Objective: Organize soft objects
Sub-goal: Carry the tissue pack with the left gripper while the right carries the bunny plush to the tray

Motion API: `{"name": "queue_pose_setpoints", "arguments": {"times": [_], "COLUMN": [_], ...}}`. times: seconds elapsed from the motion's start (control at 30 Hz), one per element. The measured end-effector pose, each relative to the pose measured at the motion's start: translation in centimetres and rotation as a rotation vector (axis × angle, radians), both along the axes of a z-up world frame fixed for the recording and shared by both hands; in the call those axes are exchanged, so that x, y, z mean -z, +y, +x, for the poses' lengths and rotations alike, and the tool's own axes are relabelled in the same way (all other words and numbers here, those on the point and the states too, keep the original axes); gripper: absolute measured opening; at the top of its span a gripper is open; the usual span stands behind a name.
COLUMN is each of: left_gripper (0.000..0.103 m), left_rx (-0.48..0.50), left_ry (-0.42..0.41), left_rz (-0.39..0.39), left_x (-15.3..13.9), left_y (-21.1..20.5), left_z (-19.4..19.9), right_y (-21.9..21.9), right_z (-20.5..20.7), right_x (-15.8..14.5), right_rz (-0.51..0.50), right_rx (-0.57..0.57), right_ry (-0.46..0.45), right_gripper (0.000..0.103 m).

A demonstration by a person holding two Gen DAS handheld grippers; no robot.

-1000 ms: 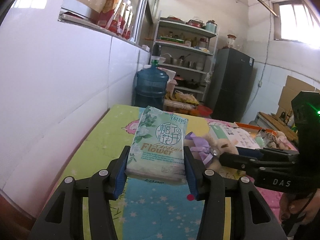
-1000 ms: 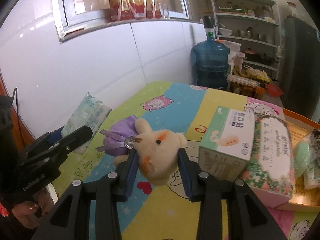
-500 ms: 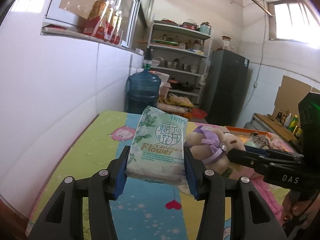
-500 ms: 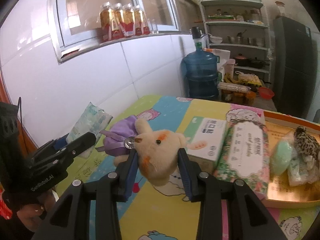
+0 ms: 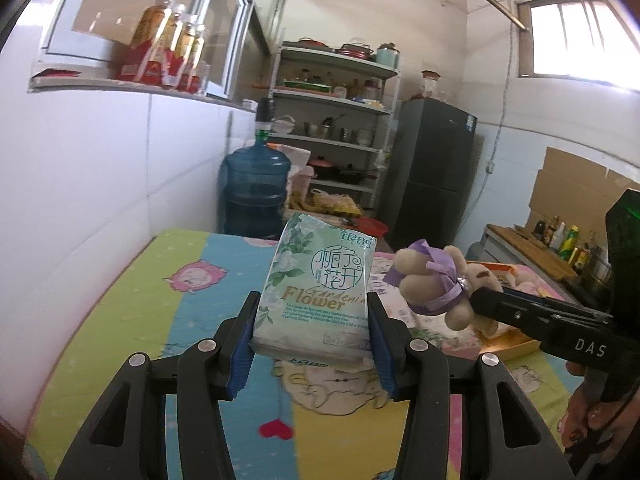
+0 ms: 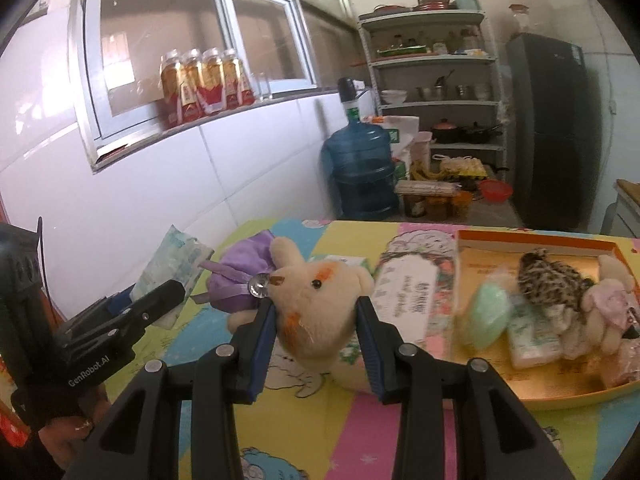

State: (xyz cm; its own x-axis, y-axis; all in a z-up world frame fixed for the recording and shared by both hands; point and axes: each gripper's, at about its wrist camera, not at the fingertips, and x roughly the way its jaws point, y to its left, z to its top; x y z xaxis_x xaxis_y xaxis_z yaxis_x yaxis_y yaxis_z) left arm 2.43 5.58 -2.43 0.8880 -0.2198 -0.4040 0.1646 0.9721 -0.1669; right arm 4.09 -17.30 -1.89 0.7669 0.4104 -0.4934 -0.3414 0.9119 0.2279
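My left gripper (image 5: 312,340) is shut on a green tissue pack (image 5: 318,292) printed "Flower", held above the colourful tablecloth (image 5: 160,320). My right gripper (image 6: 316,340) is shut on the head of a beige plush rabbit (image 6: 320,308) in a purple dress. In the left wrist view the rabbit (image 5: 436,286) hangs just right of the pack, and the right gripper's body shows behind it. An orange tray (image 6: 536,242) at the right holds a green soft item (image 6: 486,314), a spotted plush (image 6: 548,280) and a pink plush (image 6: 612,300).
A flowered tissue box (image 6: 408,292) lies left of the tray, with a white box partly hidden behind the rabbit. The white tiled wall (image 5: 80,184) runs along the table's left side. A water jug (image 6: 360,172), shelves (image 6: 432,80) and a dark fridge (image 6: 548,132) stand beyond the table.
Both grippers have travelled along the table with their loads still held. The tray has come nearer in the right wrist view, and the rabbit now hides most of the white box.
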Motion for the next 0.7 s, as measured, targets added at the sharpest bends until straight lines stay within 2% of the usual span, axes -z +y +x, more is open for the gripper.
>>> {"name": "queue_pose_setpoints", "arguments": {"times": [0.7], "left_gripper": [0.052], "left_rx": [0.194], "left_ry": [-0.005], "left_rz": [-0.024], "left_x": [-1.4], "left_y": [-12.0], "left_z": [1.8], "right_y": [-11.8], "right_z": [-1.4], "right_x": [-0.5], "right_rz": [0.065], "right_rx": [0.214], "right_ry": [-0.03], "right_gripper": [0.04]}}
